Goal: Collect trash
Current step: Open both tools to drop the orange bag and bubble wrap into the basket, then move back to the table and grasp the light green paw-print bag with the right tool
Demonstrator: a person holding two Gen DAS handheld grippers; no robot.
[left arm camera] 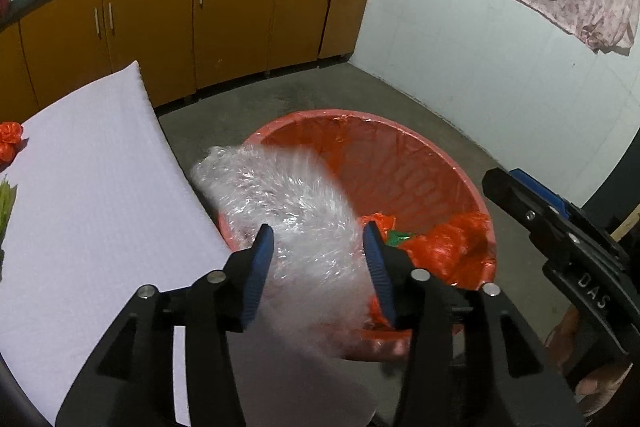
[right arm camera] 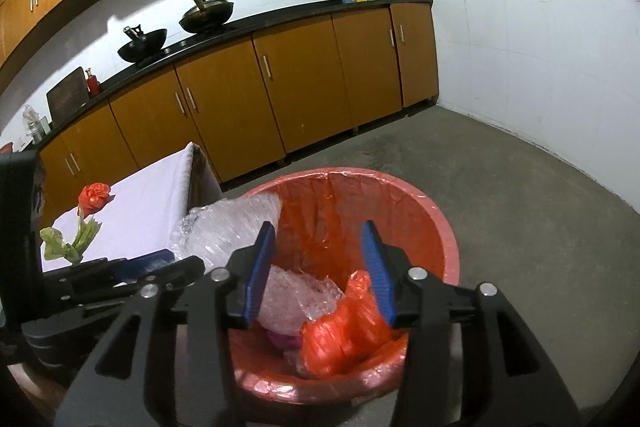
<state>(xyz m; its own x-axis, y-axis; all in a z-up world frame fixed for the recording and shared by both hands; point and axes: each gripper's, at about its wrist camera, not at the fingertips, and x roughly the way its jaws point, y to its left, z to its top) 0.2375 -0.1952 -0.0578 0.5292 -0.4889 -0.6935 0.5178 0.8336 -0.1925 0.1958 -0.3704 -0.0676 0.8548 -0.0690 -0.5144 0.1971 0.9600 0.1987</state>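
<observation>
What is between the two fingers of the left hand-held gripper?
Clear crumpled plastic wrap, blurred, above the red bin; the left wrist view shows it.

Motion blurs the bubble wrap (left arm camera: pixel 288 203) mid-frame, hiding the bin's (left arm camera: pixel 400 131) near rim, while the bench (left arm camera: pixel 80 195) runs off the left edge.

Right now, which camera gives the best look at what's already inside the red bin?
The right wrist view: it looks down into the red bin, showing an orange bag and clear wrap. In the left wrist view, the blurred bubble wrap hides most of it.
</observation>
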